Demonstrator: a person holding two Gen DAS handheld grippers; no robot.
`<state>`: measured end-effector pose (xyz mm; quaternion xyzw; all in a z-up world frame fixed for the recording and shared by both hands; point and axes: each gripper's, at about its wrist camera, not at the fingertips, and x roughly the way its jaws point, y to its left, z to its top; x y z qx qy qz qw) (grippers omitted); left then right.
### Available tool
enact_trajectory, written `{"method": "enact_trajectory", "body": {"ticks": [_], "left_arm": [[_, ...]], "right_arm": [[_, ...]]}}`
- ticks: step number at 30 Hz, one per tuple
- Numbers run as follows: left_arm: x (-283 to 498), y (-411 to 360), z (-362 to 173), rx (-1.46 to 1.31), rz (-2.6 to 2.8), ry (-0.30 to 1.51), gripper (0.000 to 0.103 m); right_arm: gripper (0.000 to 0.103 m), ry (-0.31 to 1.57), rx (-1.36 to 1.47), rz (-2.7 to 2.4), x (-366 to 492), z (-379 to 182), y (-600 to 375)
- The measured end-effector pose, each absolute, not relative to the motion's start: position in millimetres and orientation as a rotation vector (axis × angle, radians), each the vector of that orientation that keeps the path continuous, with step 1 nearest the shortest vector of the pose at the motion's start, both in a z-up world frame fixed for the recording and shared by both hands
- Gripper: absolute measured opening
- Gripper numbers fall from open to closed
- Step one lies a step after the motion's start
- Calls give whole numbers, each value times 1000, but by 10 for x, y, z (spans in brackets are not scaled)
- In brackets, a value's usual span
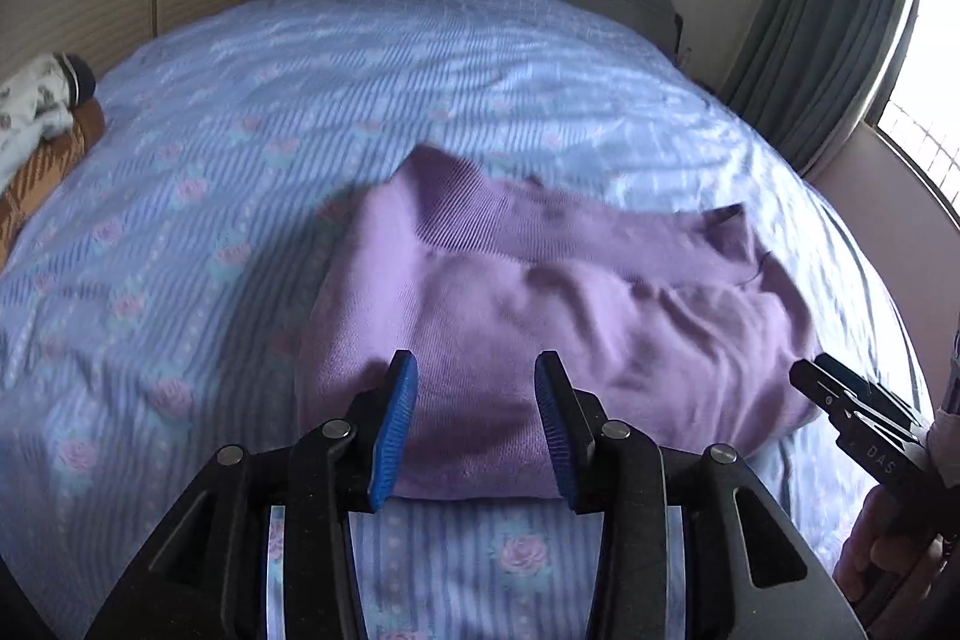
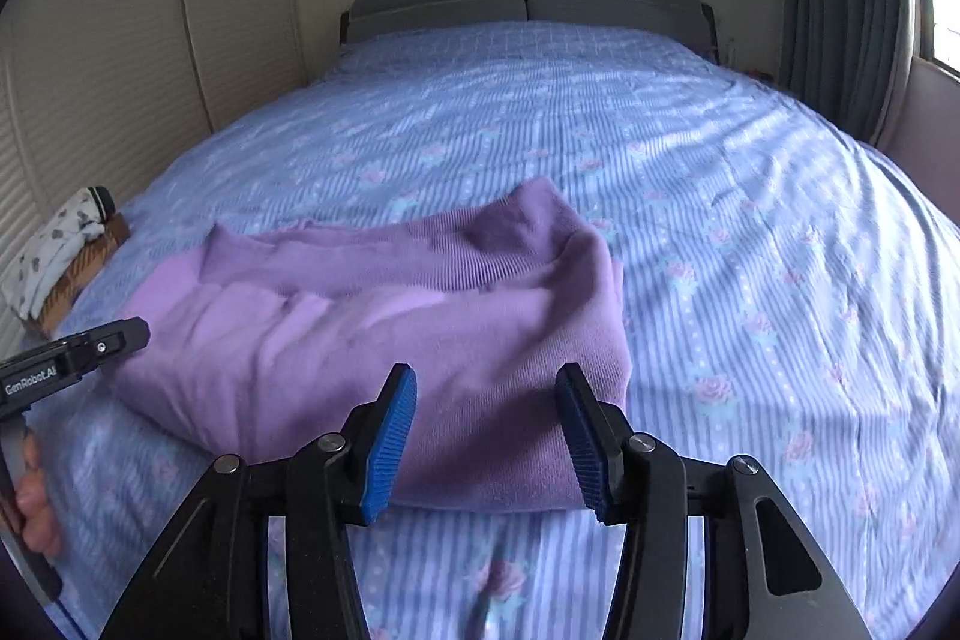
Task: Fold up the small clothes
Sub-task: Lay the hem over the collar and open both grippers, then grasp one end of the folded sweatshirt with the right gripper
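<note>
A: Right, the purple sweater lies folded over on the bed, its ribbed hem doubled across the far side and its near edge just ahead of both tools.

B: And the grip?

A: None. The left gripper has its blue fingers parted, nothing pinched between them; the near fold of the sweater only shows through the gap. Same on the other side: the right gripper stands apart-jawed over the sweater's near right corner, pads clear of the cloth.

B: Where do they sit against each other?

A: In the left wrist view, the right tool's black body comes in at about four o'clock, a hand wrapped on its handle. In the right wrist view, the left one enters at nine o'clock.

B: Further out?

A: A striped blue bedspread with pink roses, rumpled. At ten o'clock from the sweater, at the bed's left edge, a pile of clothes: a white patterned piece on something brown checked. A grey headboard at twelve, a grey curtain and a bright window off at two.
</note>
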<state>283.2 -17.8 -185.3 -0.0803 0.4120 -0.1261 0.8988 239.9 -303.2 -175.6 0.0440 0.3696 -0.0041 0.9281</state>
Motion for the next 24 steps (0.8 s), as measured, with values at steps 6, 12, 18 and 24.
{"method": "enact_trajectory", "body": {"ticks": [6,12,18,24], "left_arm": [[2930,-213,-2007,-135,-247,852,40],[2873,-212,-1893,-140,-234,853,41],[2546,-248,-1627,-103,-207,810,64],[2296,-244,-1495,-93,-193,804,66]], "right_arm": [[50,812,157,-14,2347,-2025,-3152],[52,799,199,-33,2257,-1885,-3177],[66,764,444,-27,1931,-1731,-3400],[66,793,697,11,1793,-1964,-3525]]}}
